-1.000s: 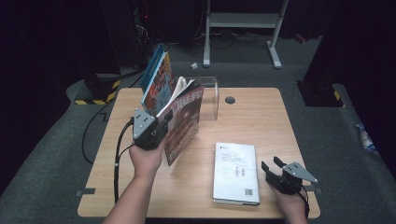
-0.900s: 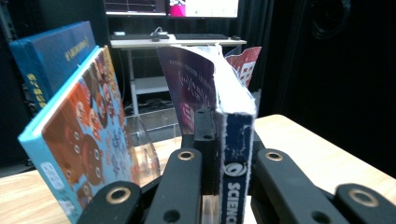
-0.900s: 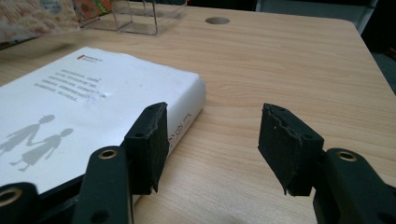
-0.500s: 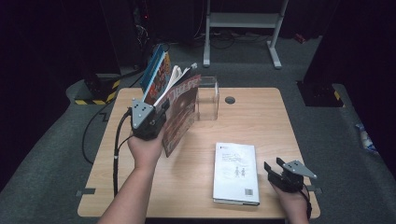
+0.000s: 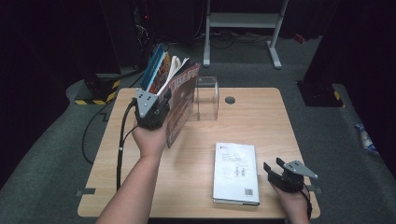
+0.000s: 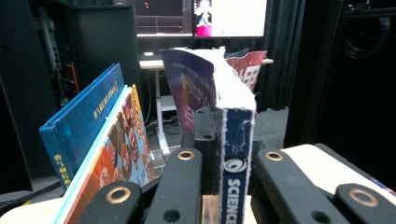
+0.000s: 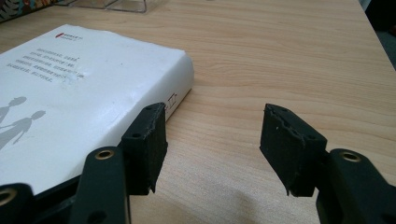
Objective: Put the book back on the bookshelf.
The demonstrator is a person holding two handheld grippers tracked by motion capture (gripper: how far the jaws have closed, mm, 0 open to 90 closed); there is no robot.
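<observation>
Item: red-covered science magazine [image 5: 180, 105], carried off the table in the left gripper [image 5: 152, 112]. In the left gripper view the two black jaws are pressed onto its blue spine [image 6: 236, 163] from either side, with the pages fanning open above.

Landmark: clear acrylic stand [image 5: 205, 98] at the table's far side.

Position: the magazine hangs just left of the stand, its lower edge off the wooden table [image 5: 252, 116]. Its long axis runs steeply upward and leans toward the far left, roughly parallel to the two books already leaning left of the stand: a blue hardback [image 6: 81, 119] and a colourful picture book [image 6: 123, 149].

Relation governing the next move: the free slot lies between the leaning books and the stand, directly beyond the left gripper. The magazine likely needs only to go forward and down, spine lowest, keeping its present tilt so that it rests against the picture book.

Second item: white paperback [image 5: 236, 172], flat on the table, near and right of the stand, long axis running from near to far.

Right gripper [image 5: 278, 170]: just right of the paperback's near end, jaws spread and empty, having just opened slightly further; the nearer hand for that book.
</observation>
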